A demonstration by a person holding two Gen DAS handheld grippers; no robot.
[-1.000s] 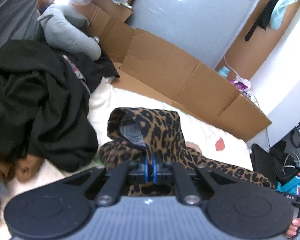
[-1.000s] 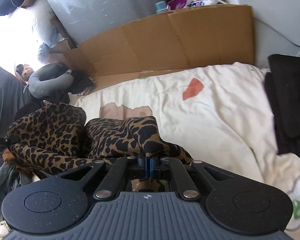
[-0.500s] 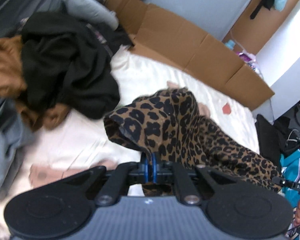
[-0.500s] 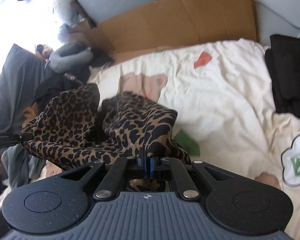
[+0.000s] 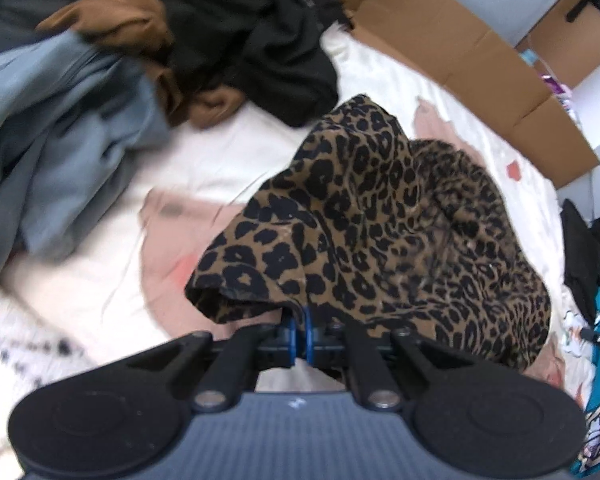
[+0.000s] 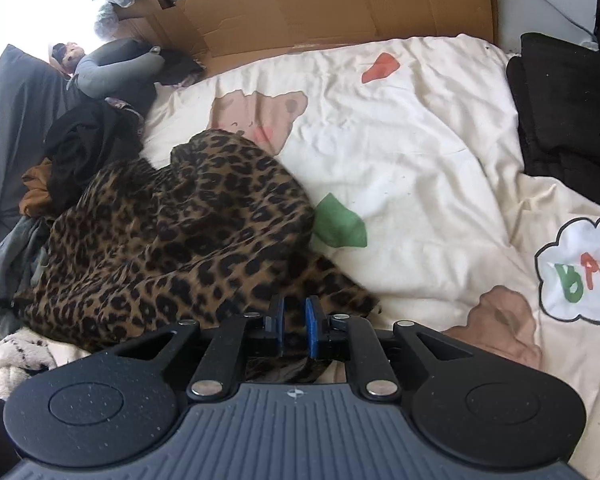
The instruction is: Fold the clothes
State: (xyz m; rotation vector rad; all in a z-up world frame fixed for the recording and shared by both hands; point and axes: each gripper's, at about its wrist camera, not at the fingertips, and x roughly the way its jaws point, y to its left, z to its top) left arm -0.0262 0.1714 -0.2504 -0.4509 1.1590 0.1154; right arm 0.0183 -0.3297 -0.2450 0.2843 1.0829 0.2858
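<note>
A leopard-print garment (image 5: 384, 224) lies bunched on the cream printed bedsheet (image 6: 412, 152). My left gripper (image 5: 299, 326) is shut on a near edge of it, which folds over the blue pads. In the right wrist view the same garment (image 6: 180, 240) spreads to the left. My right gripper (image 6: 294, 320) has its blue pads slightly apart, right at the garment's near edge, with cloth showing below them.
A heap of black (image 5: 252, 40), brown and blue-grey clothes (image 5: 60, 128) lies at the left. Flattened cardboard (image 6: 324, 4) lines the far side of the bed. A folded black stack (image 6: 568, 112) sits at the right. A grey plush (image 6: 116, 68) lies far left.
Both grippers pulled the garment back toward me and lowered it onto the bed. My right gripper's pads have parted and let go of the cloth. The left view has swung left.
</note>
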